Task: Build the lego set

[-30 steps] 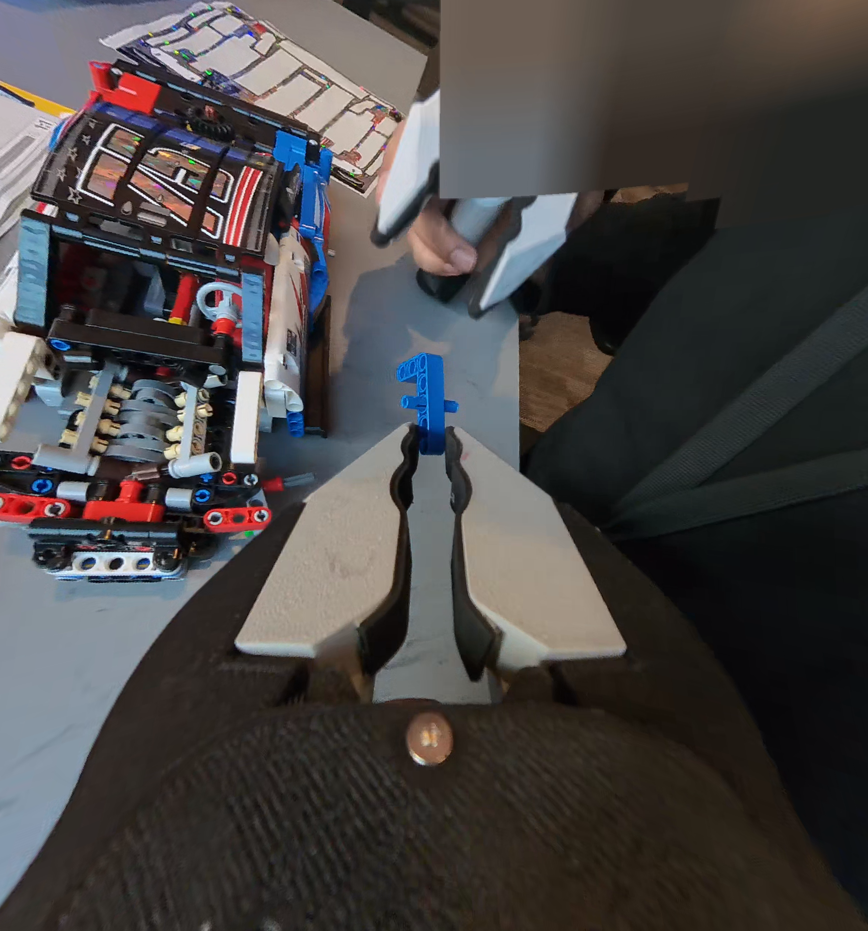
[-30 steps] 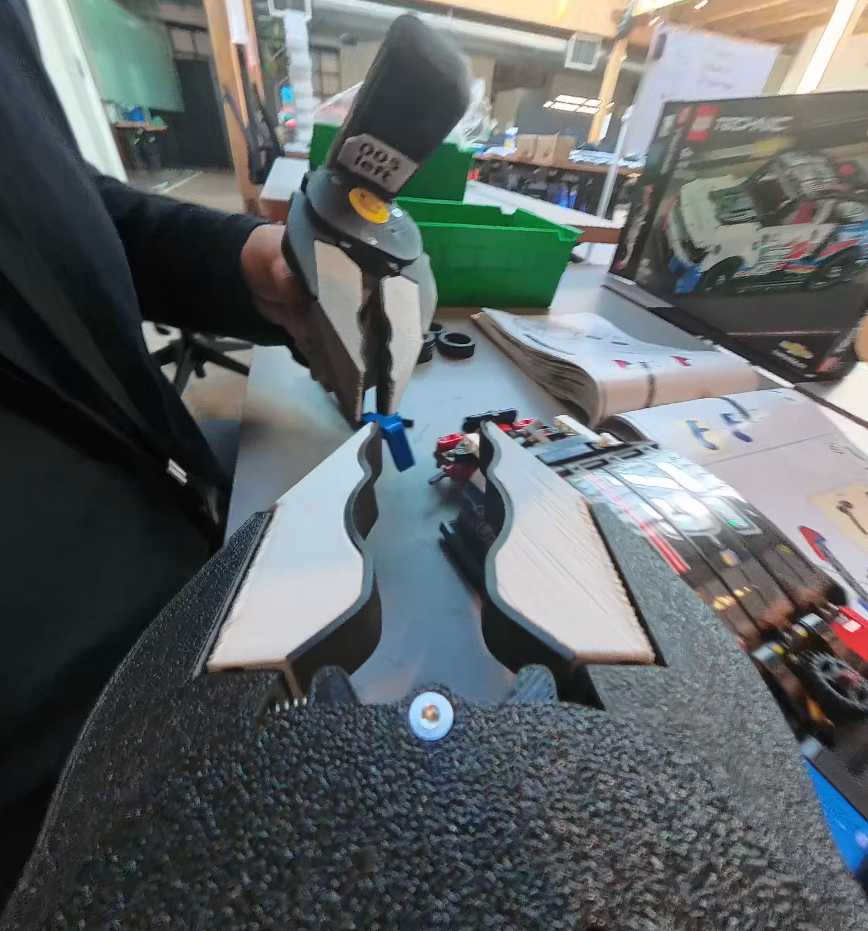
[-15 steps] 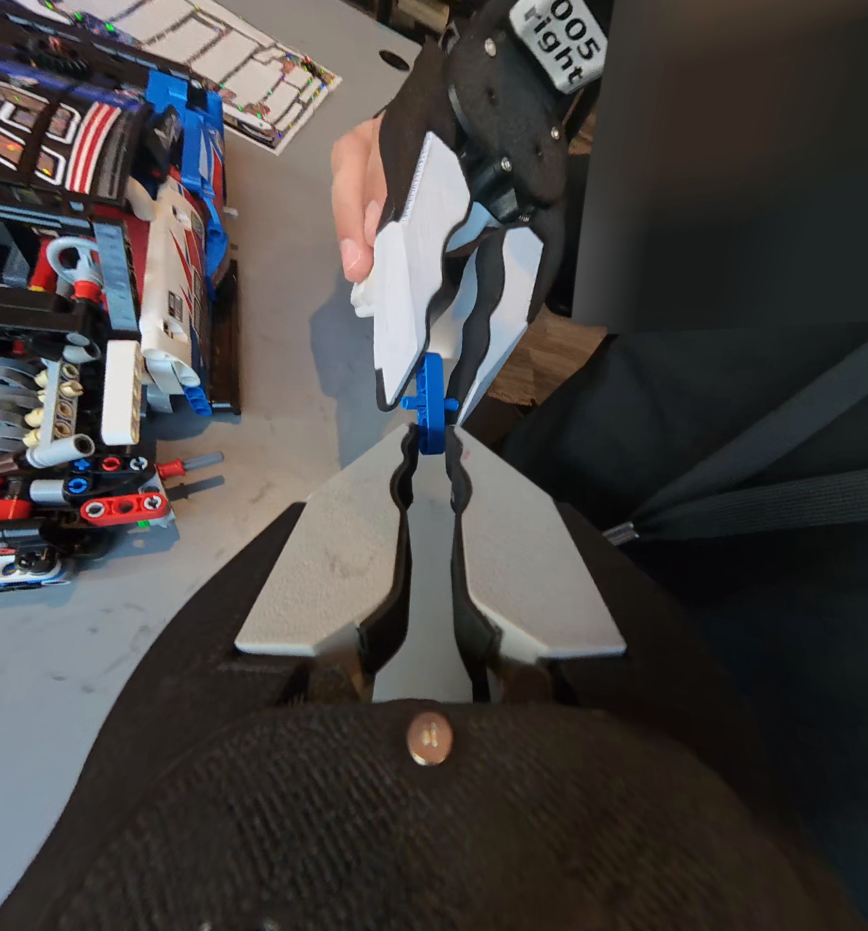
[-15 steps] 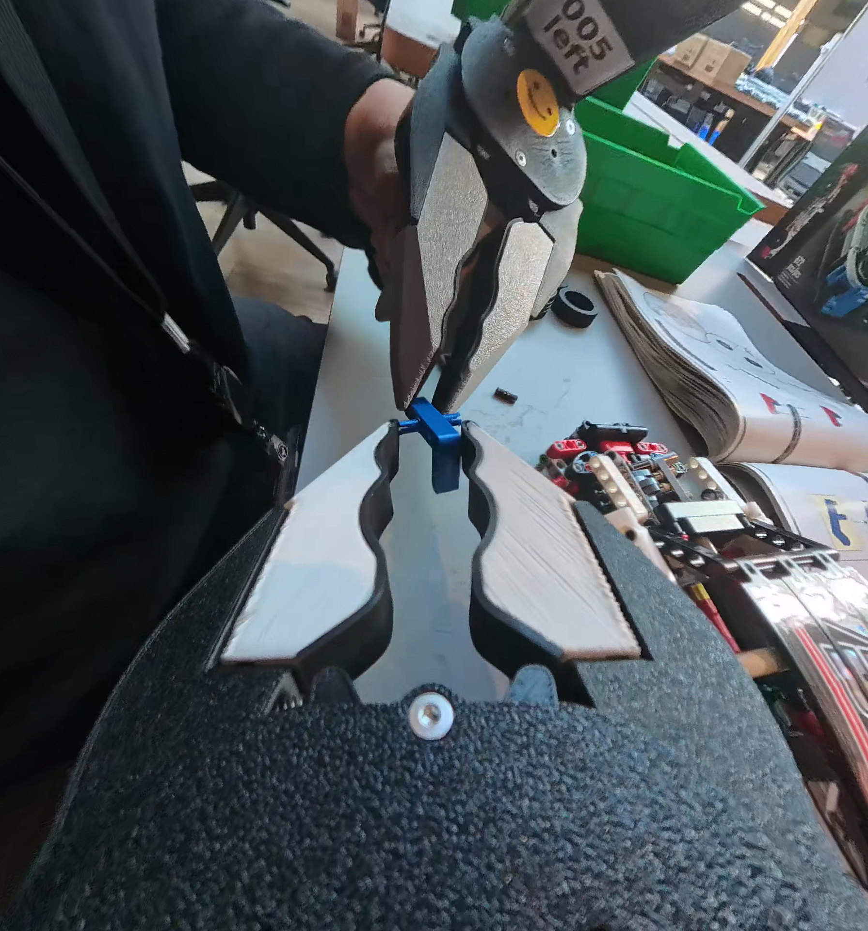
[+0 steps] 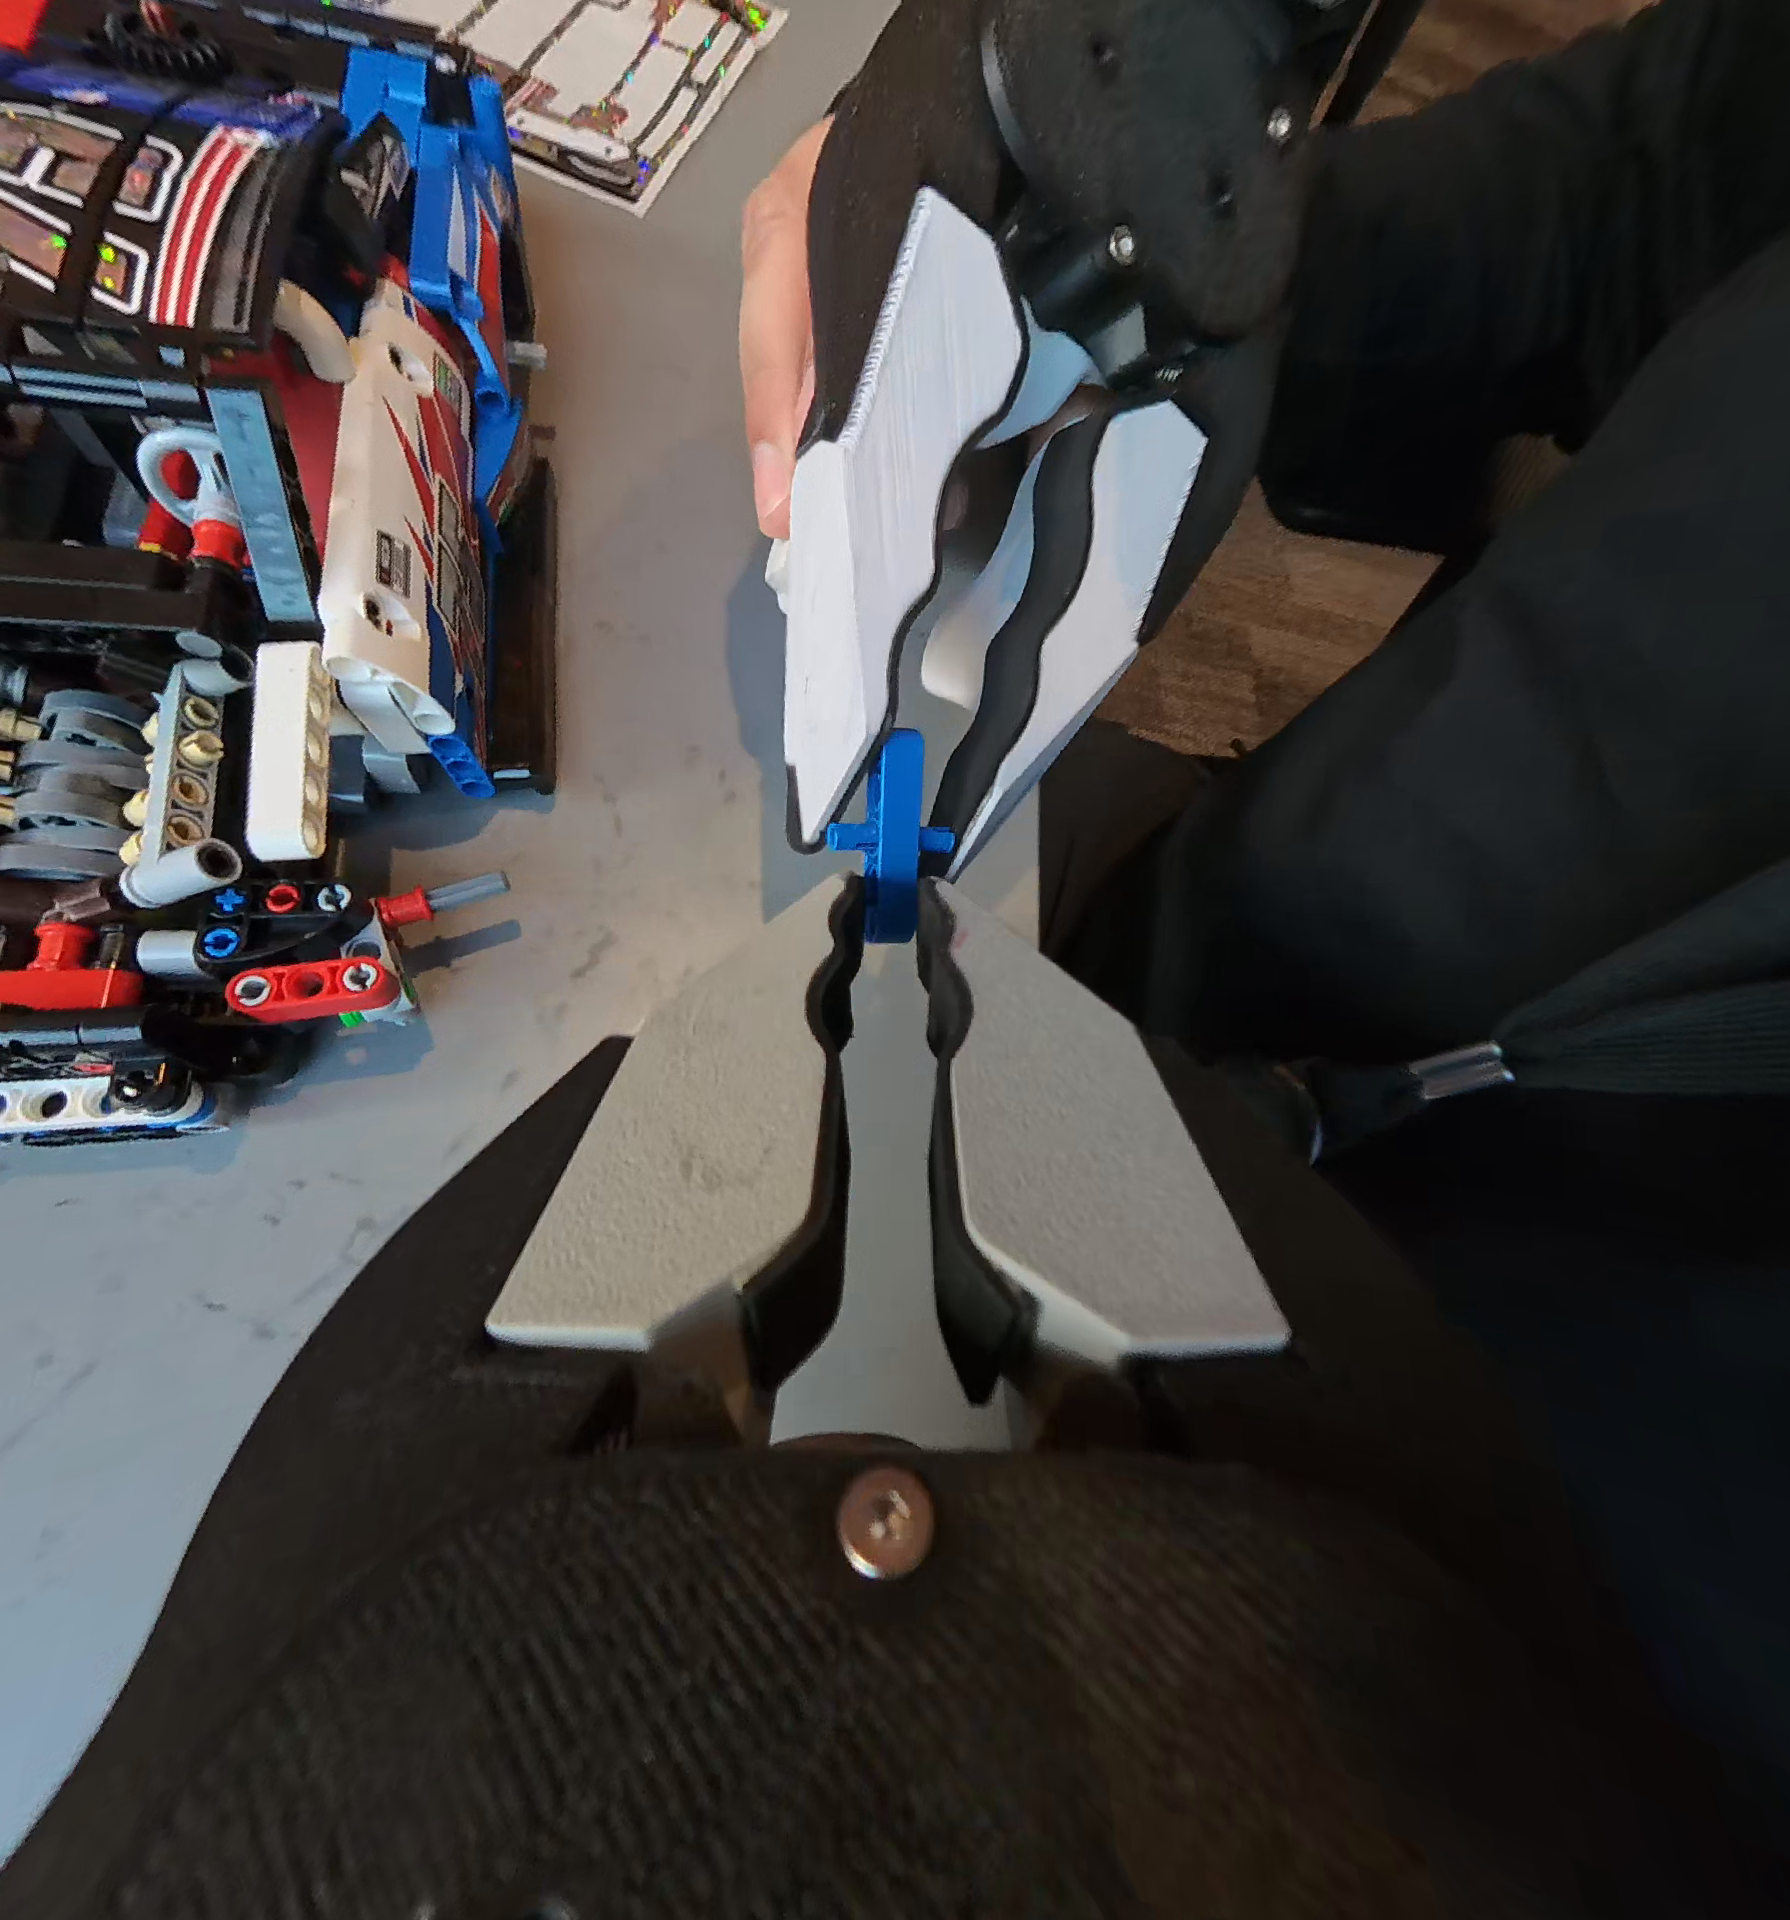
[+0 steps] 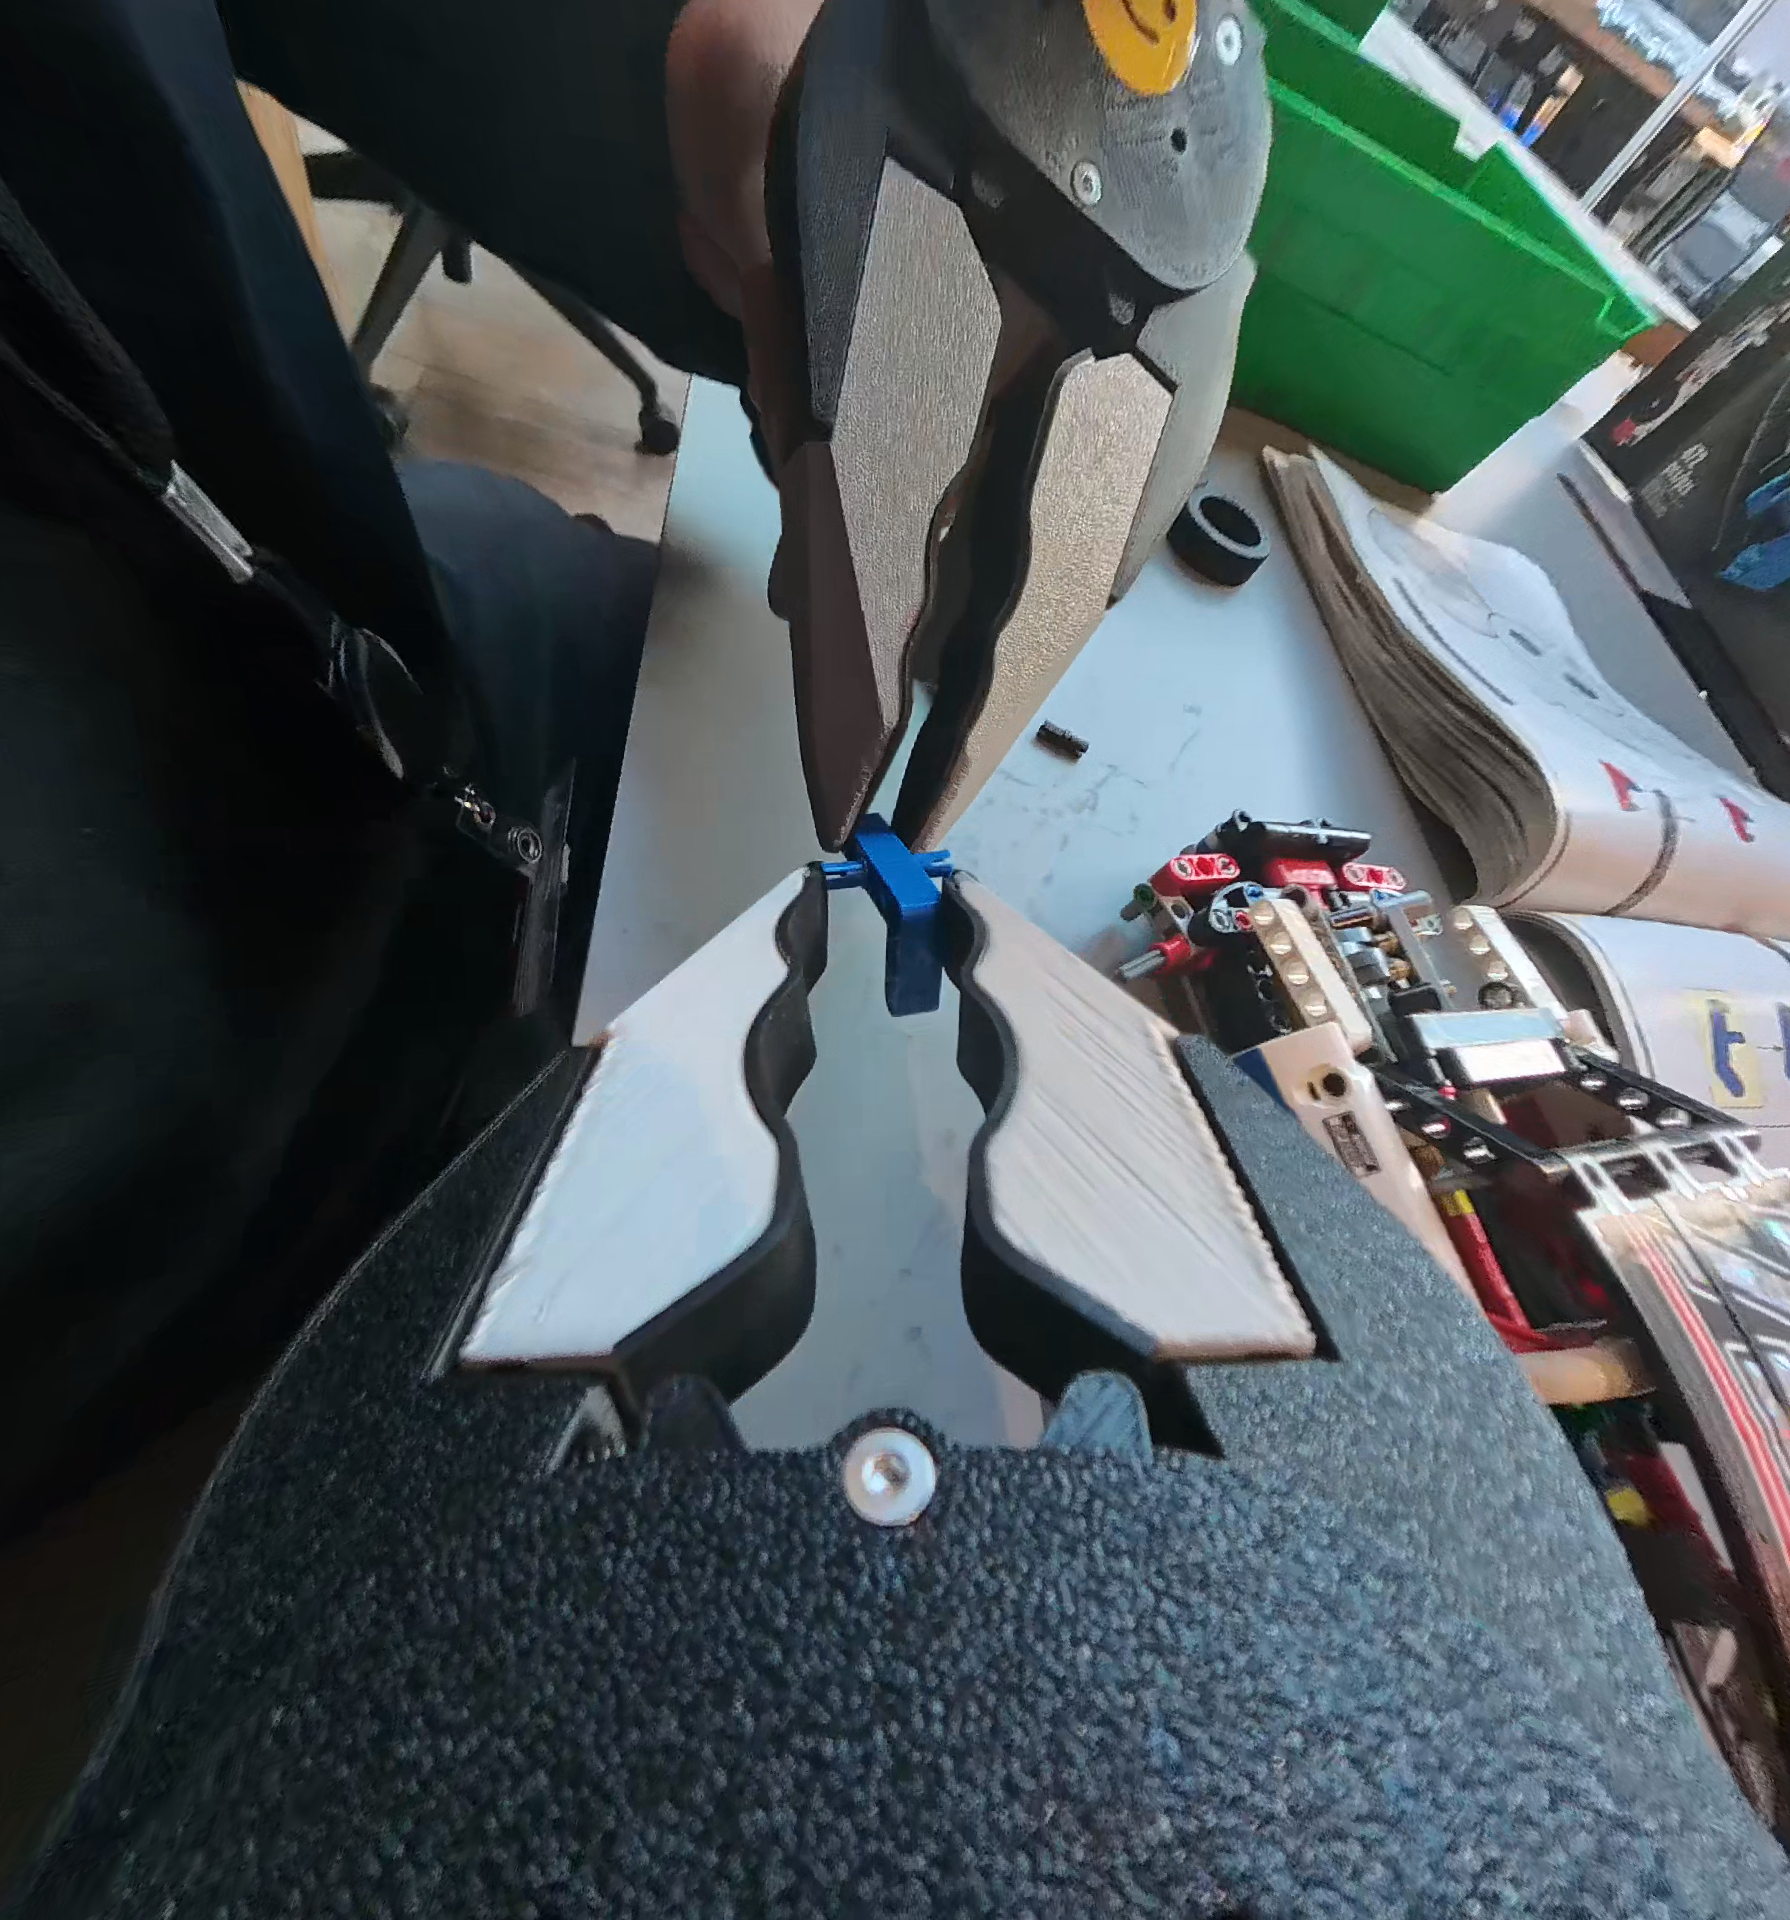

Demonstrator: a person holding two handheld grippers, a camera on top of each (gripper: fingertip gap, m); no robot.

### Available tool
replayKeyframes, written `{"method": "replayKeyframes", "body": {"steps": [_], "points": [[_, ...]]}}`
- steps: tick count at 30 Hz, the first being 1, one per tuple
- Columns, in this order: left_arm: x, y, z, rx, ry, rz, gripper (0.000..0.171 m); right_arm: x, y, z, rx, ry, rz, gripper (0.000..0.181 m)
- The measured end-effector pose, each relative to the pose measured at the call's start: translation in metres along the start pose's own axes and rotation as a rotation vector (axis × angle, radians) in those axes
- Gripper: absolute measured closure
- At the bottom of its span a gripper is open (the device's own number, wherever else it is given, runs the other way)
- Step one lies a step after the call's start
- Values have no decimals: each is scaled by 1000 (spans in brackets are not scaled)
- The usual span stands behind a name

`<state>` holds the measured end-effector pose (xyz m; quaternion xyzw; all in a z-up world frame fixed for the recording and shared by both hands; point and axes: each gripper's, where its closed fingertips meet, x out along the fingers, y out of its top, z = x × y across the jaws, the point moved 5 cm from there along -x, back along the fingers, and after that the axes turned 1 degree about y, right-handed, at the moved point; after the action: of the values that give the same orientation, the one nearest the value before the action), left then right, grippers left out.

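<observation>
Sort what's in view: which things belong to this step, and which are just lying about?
In play:
blue piece, pinched by left gripper
right gripper, its tips at the piece's cross pin
car model

Lying about:
manual
sticker sheet
green bin
tyre
set box
small dark pin

A blue piece (image 6: 896,883) is pinched by the left gripper (image 6: 870,831) from above, while the right gripper (image 6: 886,899) is set about its cross-pin ends. The car model (image 6: 1390,1060) is seen rightward on the bench (image 6: 1161,748).
</observation>
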<state>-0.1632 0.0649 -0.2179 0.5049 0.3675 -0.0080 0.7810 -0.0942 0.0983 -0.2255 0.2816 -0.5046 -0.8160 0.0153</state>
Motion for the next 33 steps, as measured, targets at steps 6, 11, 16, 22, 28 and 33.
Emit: {"method": "replayKeyframes", "body": {"steps": [6,11,16,22,28,33], "points": [[13,-15,-4,46,63,-118,165,13,-13,-6,-33,45,-153,161],[19,-23,-7,43,79,-135,165,19,-19,-7,-15,85,-214,162],[18,-25,-8,13,73,-103,165,19,-20,-6,-2,99,-216,163],[18,-25,-8,18,76,-102,165,20,-20,-6,12,114,-216,164],[19,-25,-8,35,71,-105,166,19,-20,-4,40,128,-207,160],[19,-25,-9,26,85,-100,165,19,-20,-3,48,121,-208,160]]}}
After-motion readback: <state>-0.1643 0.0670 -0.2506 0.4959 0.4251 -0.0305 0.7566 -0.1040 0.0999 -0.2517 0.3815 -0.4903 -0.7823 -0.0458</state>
